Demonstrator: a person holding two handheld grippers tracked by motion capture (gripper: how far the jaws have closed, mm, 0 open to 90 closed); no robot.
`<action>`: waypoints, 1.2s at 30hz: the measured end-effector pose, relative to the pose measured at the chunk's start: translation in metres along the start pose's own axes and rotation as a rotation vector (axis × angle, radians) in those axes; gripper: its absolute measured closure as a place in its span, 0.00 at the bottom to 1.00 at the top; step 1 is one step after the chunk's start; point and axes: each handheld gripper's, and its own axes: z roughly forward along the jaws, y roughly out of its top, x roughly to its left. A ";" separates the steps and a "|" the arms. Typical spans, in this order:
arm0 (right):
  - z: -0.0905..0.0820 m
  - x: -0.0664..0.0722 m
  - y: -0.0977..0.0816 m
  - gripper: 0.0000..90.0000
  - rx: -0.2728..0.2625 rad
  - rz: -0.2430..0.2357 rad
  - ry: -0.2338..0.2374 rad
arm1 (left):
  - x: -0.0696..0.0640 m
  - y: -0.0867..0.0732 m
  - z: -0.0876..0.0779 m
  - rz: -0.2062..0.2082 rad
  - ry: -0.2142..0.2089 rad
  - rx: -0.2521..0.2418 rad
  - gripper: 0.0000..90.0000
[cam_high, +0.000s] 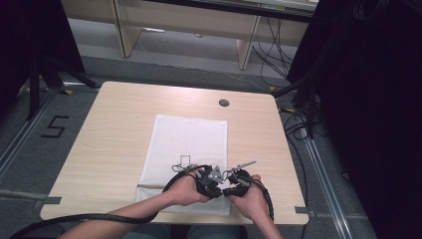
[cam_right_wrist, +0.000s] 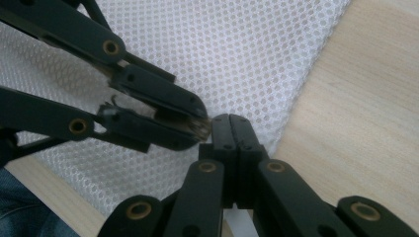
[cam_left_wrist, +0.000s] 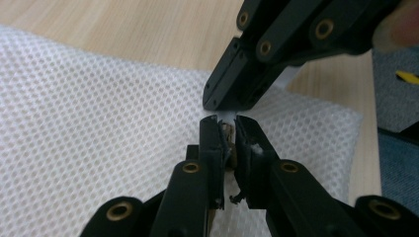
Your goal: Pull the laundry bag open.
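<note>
the person's forearms come in at the near edge of the table, and the two hands sit close together over the near right part of a white mesh bag [cam_high: 186,149] that lies flat on the wooden table [cam_high: 109,139]. the left gripper [cam_high: 211,180] and the right gripper [cam_high: 230,183] meet tip to tip just above the cloth, near its right-hand edge and near corner. in the left gripper view, the left gripper [cam_left_wrist: 226,129] has its jaws drawn nearly together, with a small dark, brownish bit caught in the narrow gap between them; what that bit is cannot be told, though it sits right on the mesh. just beyond it the right gripper [cam_left_wrist: 227,98] comes in from the upper right with its tip almost touching the left one's, a thin white strip showing at its end. in the right gripper view, the right gripper [cam_right_wrist: 231,123] has its jaws pressed flat against each other, with a sliver of white showing low between the arms; whether cloth is pinched at the tips cannot be told. the left gripper [cam_right_wrist: 200,123] lies across from the left there, its tip against the right one's, over the honeycomb weave beside the bare wood. farther off, the bag stretches away towards the far side of the table, a small square outline marked near its middle. beyond it a round grey cap [cam_high: 224,103] sits in the tabletop, well apart from the bag, and past the table's far edge stand pale wooden furniture legs [cam_high: 124,35] on a grey floor.
</note>
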 end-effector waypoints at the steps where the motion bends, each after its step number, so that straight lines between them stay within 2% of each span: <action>1: 0.000 0.000 0.000 1.00 0.002 -0.001 0.000 | 0.001 0.000 -0.002 0.016 0.002 0.010 0.91; 2: 0.000 0.000 0.000 1.00 0.004 0.000 -0.001 | 0.001 0.000 -0.004 0.000 -0.001 0.001 0.91; 3: 0.000 0.000 0.000 1.00 0.003 0.000 0.000 | 0.003 0.000 -0.005 0.017 0.002 0.003 0.91; 4: 0.000 0.000 0.000 1.00 0.002 0.002 0.001 | 0.002 0.000 -0.006 -0.004 -0.003 -0.001 0.91; 6: -0.001 -0.002 0.000 1.00 0.006 0.010 0.011 | 0.002 -0.001 -0.007 0.009 -0.001 -0.001 0.91; 9: -0.001 -0.003 -0.001 1.00 0.003 0.030 0.030 | 0.001 -0.002 -0.007 0.000 0.004 -0.006 0.91; 12: -0.001 -0.002 -0.001 1.00 -0.005 0.003 0.021 | 0.001 -0.002 -0.008 0.001 0.006 -0.002 0.91; 13: -0.001 0.000 -0.001 1.00 0.005 0.011 0.015 | 0.001 -0.003 -0.008 0.000 0.003 -0.009 0.91; 14: -0.001 -0.001 -0.001 1.00 -0.002 -0.013 0.014 | 0.002 -0.003 -0.009 0.011 0.006 -0.004 0.91; 16: -0.001 -0.001 -0.001 1.00 -0.006 -0.012 0.015 | 0.001 -0.004 -0.010 -0.003 0.003 -0.007 0.91; 18: -0.001 -0.001 -0.001 1.00 -0.004 -0.011 0.017 | 0.002 -0.004 -0.012 0.004 0.004 -0.005 0.91; 19: -0.001 -0.001 -0.001 1.00 -0.004 -0.010 0.015 | 0.002 -0.005 -0.012 -0.012 0.002 -0.012 0.91; 22: -0.001 -0.001 -0.001 1.00 -0.005 -0.017 0.009 | 0.003 -0.006 -0.014 -0.001 0.004 -0.015 0.91; 23: -0.002 0.001 -0.001 1.00 0.004 0.001 0.004 | 0.002 -0.007 -0.014 -0.013 0.002 -0.021 0.91; 24: -0.002 0.001 -0.001 1.00 0.004 0.001 0.004 | 0.003 -0.007 -0.015 -0.006 0.002 -0.021 0.91; 26: -0.002 0.001 -0.001 1.00 0.004 0.000 0.003 | 0.002 -0.008 -0.015 -0.019 -0.002 -0.022 0.91; 27: -0.002 0.001 -0.001 1.00 0.004 0.000 0.004 | 0.003 -0.008 -0.017 0.001 0.003 -0.018 0.91; 30: -0.002 0.001 -0.001 1.00 0.003 0.000 0.006 | 0.003 -0.009 -0.018 -0.015 0.001 -0.021 0.91; 36: -0.002 0.001 -0.001 1.00 0.005 -0.003 0.000 | 0.003 -0.008 -0.019 -0.004 0.001 -0.020 0.91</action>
